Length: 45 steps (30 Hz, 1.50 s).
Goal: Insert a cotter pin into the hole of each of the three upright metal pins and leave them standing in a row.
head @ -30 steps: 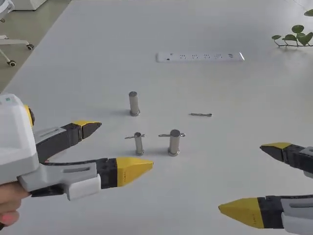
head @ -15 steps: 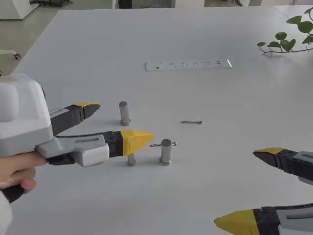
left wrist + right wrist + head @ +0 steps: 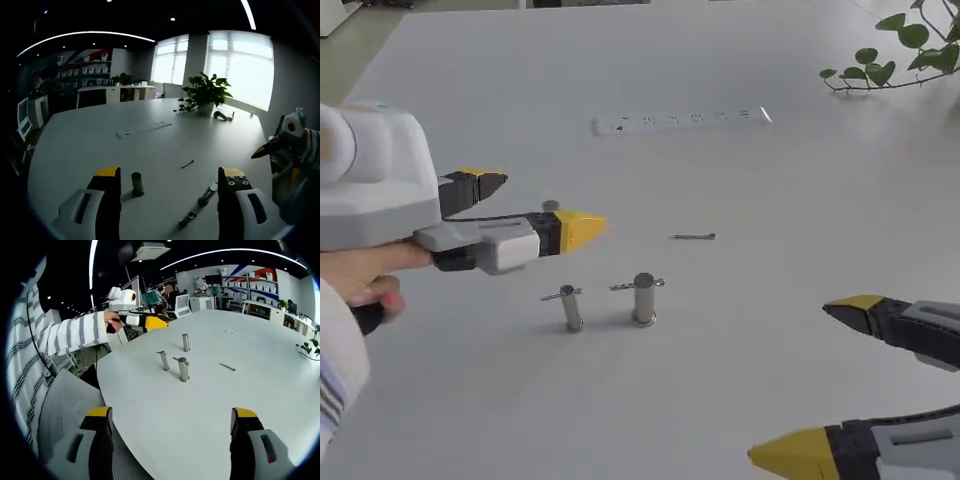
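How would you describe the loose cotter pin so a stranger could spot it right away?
Start at the long power strip on the white table; come toward the camera to the upright metal pins. Just right of them lies the loose cotter pin: flat on the table and alone, while the other two cotter pins are pushed through pins.

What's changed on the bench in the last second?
The left gripper moved forward, from the near side of the two fitted pins up to the bare pin, with its open jaws aimed at it. Nothing was taken hold of or let go. The right gripper, all three pins and the loose cotter pin stayed put.
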Tool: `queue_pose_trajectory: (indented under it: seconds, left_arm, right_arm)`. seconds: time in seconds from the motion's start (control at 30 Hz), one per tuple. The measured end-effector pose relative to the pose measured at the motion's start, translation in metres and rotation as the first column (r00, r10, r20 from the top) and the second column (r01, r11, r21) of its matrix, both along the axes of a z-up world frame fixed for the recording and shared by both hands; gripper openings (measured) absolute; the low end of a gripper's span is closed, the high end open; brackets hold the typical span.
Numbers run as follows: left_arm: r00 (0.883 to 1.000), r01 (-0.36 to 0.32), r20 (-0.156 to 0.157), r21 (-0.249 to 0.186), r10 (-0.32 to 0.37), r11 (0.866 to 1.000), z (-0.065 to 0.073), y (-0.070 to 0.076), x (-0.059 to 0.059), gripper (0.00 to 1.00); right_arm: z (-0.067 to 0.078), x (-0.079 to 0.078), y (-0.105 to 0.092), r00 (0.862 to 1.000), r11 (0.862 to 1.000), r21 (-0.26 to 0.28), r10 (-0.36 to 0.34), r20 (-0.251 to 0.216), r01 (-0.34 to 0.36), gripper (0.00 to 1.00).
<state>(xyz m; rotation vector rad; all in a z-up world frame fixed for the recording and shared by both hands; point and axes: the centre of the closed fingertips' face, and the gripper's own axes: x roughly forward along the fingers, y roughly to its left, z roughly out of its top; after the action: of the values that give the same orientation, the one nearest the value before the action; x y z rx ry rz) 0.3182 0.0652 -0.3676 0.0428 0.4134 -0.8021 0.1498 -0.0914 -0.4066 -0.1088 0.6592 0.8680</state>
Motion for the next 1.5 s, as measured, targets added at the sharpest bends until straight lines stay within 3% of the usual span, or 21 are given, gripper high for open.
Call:
queue_pose_trajectory:
  seconds: [0.07, 0.2, 0.57, 0.7, 0.77, 0.87, 1.0, 1.13, 1.27, 1.37, 1.43, 1.5]
  left_arm:
    - [1.000, -0.001, 0.010, 0.022, 0.001, 1.000, -0.004, 0.001, 0.004, 0.75]
    - [1.000, 0.017, -0.021, 0.055, -0.016, 0.998, -0.018, 0.001, 0.007, 0.74]
    - [0.999, 0.025, -0.042, 0.128, -0.019, 0.991, -0.047, -0.002, 0.026, 0.62]
    - [0.998, -0.004, -0.066, 0.099, 0.010, 0.995, -0.051, 0.000, 0.036, 0.58]
    - [0.998, -0.005, -0.064, 0.104, 0.011, 0.995, -0.054, 0.001, 0.042, 0.56]
    - [0.998, 0.002, -0.068, 0.144, 0.008, 0.990, -0.063, 0.005, 0.048, 0.54]
    - [0.997, 0.000, -0.080, 0.160, 0.013, 0.987, -0.072, 0.007, 0.051, 0.49]
    - [0.996, 0.014, -0.084, 0.188, 0.001, 0.982, -0.081, 0.008, 0.053, 0.36]
    - [0.997, -0.009, -0.078, 0.193, 0.024, 0.981, -0.084, 0.011, 0.059, 0.35]
    - [0.994, -0.024, -0.098, 0.194, 0.043, 0.981, -0.089, 0.012, 0.061, 0.35]
    - [0.995, -0.022, -0.095, 0.201, 0.042, 0.979, -0.091, 0.013, 0.061, 0.32]
    - [0.994, -0.035, -0.100, 0.182, 0.054, 0.983, -0.090, 0.013, 0.062, 0.29]
  right_arm:
    - [0.000, 0.000, -0.001, 1.000, 1.000, 0.005, -0.007, -0.006, 0.007, 0.97]
    - [0.001, 0.000, -0.002, 1.000, 1.000, 0.008, -0.021, -0.002, 0.021, 0.97]
    - [0.000, -0.005, 0.000, 0.999, 0.999, 0.018, -0.035, -0.019, 0.035, 0.96]
    - [0.003, -0.005, 0.000, 0.999, 0.999, 0.025, -0.039, -0.016, 0.039, 0.96]
    - [0.003, -0.006, 0.001, 0.999, 0.999, 0.027, -0.038, -0.014, 0.038, 0.95]
    - [0.003, -0.006, 0.002, 0.999, 0.999, 0.039, -0.037, -0.017, 0.038, 0.95]
    - [0.003, -0.007, 0.005, 0.999, 0.998, 0.047, -0.035, -0.017, 0.036, 0.94]
    - [0.002, -0.009, 0.006, 0.999, 0.999, 0.043, -0.032, -0.020, 0.033, 0.94]
    - [0.001, -0.010, 0.006, 0.999, 0.999, 0.042, -0.032, -0.026, 0.033, 0.93]
    - [0.001, -0.012, 0.007, 0.999, 0.999, 0.041, -0.030, -0.029, 0.031, 0.93]
    - [0.001, -0.014, 0.008, 1.000, 0.999, 0.038, -0.015, -0.027, 0.016, 0.93]
    - [0.001, -0.016, 0.009, 1.000, 0.999, 0.031, -0.007, -0.026, 0.008, 0.93]
